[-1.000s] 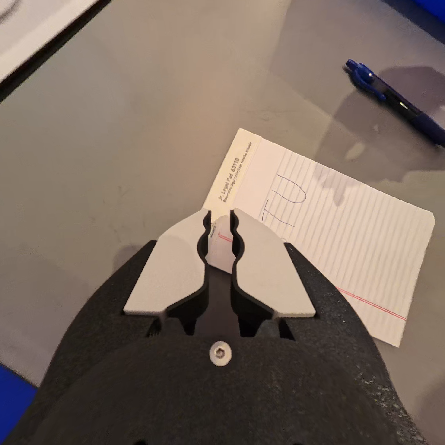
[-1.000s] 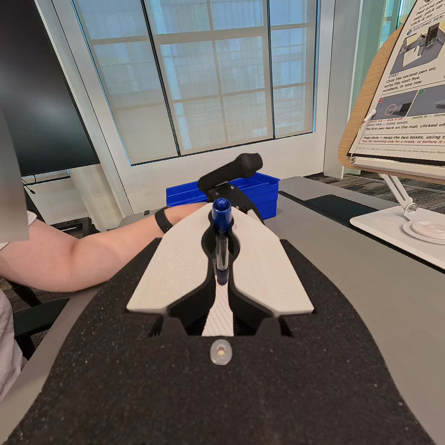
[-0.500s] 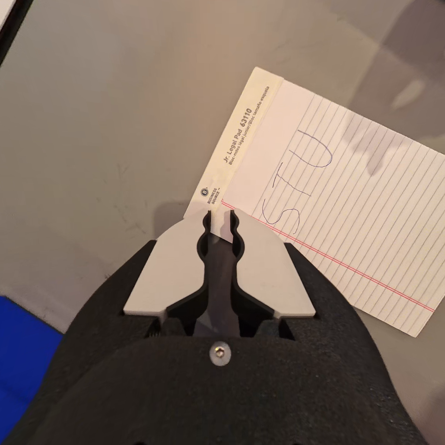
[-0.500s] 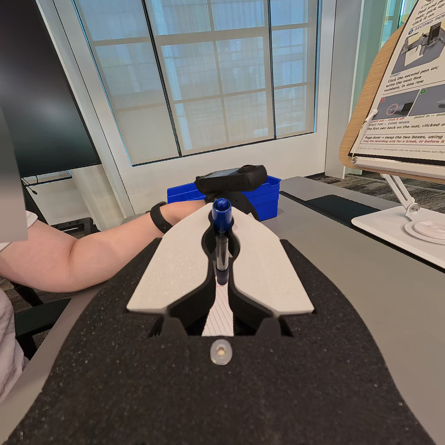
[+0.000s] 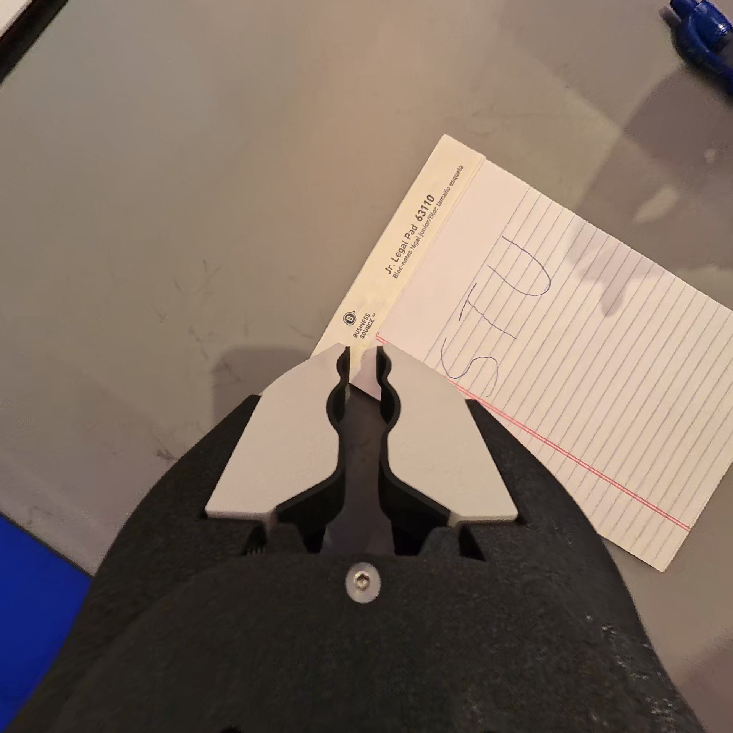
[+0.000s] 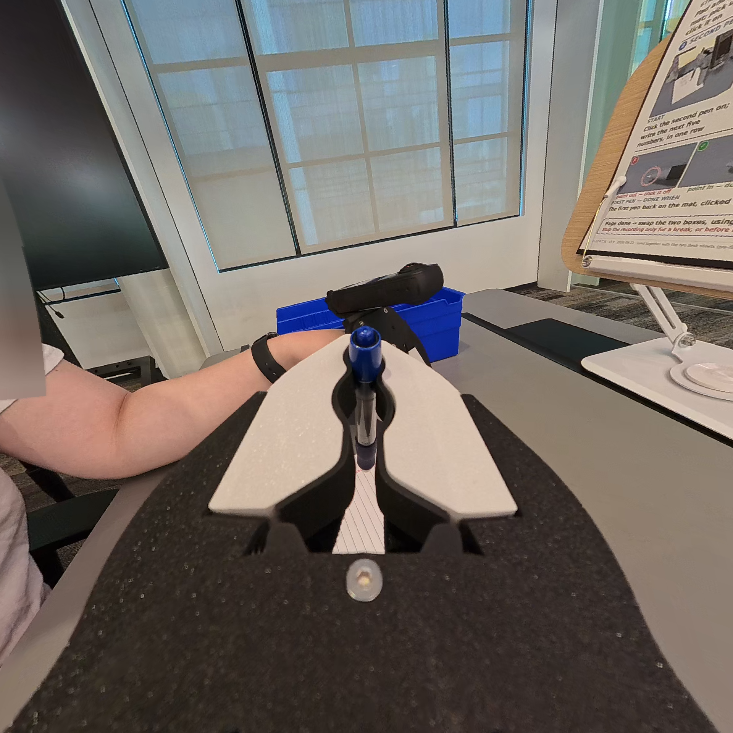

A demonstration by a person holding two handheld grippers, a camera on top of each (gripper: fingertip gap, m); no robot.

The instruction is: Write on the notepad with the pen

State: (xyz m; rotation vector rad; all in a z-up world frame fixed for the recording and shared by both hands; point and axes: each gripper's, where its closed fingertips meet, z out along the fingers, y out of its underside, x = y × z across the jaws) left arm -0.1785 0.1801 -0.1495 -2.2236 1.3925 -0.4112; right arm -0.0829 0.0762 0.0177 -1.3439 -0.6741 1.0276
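Note:
A white lined notepad lies at an angle on the grey table, with blue handwriting near its top. My left gripper hovers at the pad's near left corner; its jaws are a narrow gap apart and the pad's corner shows between them, nothing gripped. My right gripper is shut on a blue pen, held upright with its clicker end up. The pen's tip points down at the lined page seen between the jaws. The left gripper also shows in the right wrist view.
A second blue pen lies on the table beyond the pad. A blue bin stands at the table's far edge. An instruction sheet on a white stand is at right. A person's forearm reaches in from the left.
My left gripper has drawn back from over the pad's top strip to its corner, so more of the page shows. The right gripper and its pen have stayed still.

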